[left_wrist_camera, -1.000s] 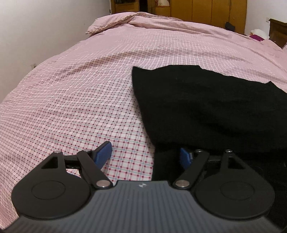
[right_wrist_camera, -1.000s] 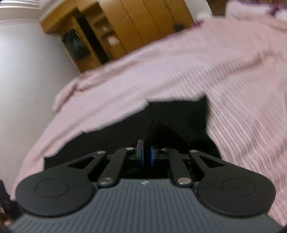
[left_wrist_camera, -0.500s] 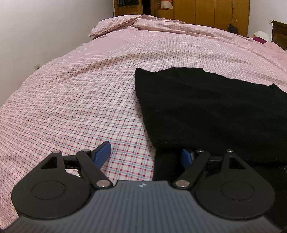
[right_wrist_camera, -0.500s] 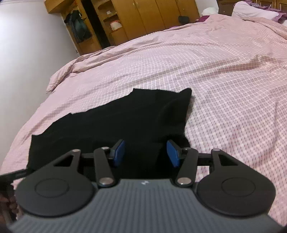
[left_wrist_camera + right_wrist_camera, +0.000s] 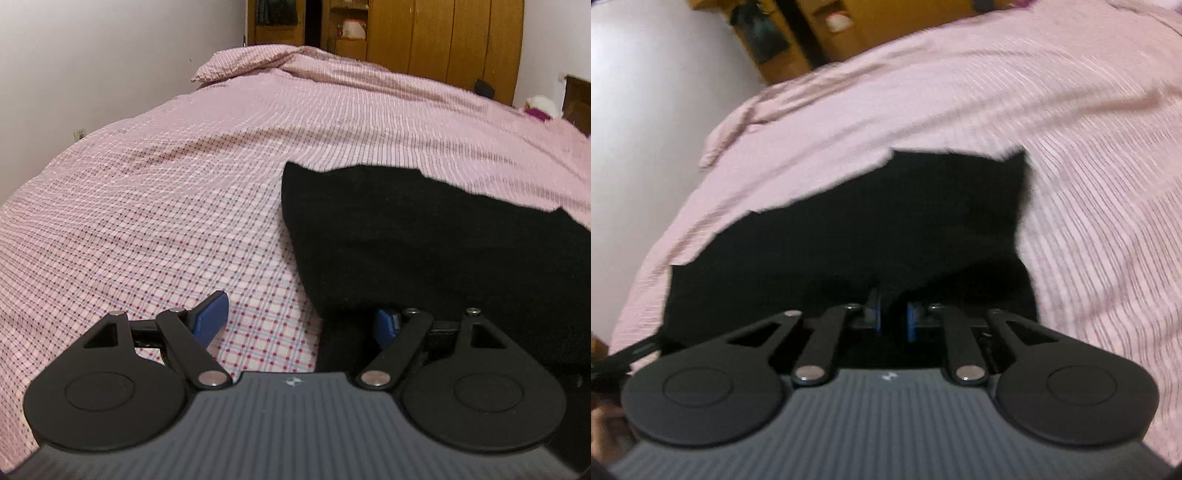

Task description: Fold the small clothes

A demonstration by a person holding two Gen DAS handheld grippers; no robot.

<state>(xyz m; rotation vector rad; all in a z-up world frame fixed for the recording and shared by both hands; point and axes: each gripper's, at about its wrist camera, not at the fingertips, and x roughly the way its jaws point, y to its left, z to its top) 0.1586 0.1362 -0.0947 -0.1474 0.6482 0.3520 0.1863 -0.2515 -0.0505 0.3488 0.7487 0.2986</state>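
Blue-padded fingers of the left gripper stood spread wide apart, released, low over the bed. Its left pad hovered above the bare pink checked bedspread, while its right pad sat at the near edge of the black garment, partly hidden by the dark cloth. The garment's left border ran between the two pads, so the gap between them spanned both cloth and bedspread; whether either pad touched the fabric could not be told.

The right gripper had its pads drawn close together, with only a narrow slot left between them. A fold of the black garment rose up into that slot, though blur and the darkness of the cloth left it unclear whether the pads actually pinched it. That view was smeared throughout.

The garment lay spread flat on the bedspread, directly ahead of both grippers, its far edge uneven with small peaks at the corners. From the left wrist it filled the right half of the scene; from the right wrist it stretched to the left and ahead, with bare bedspread to the right.

Behind the bed stood a wooden wardrobe and a white wall.
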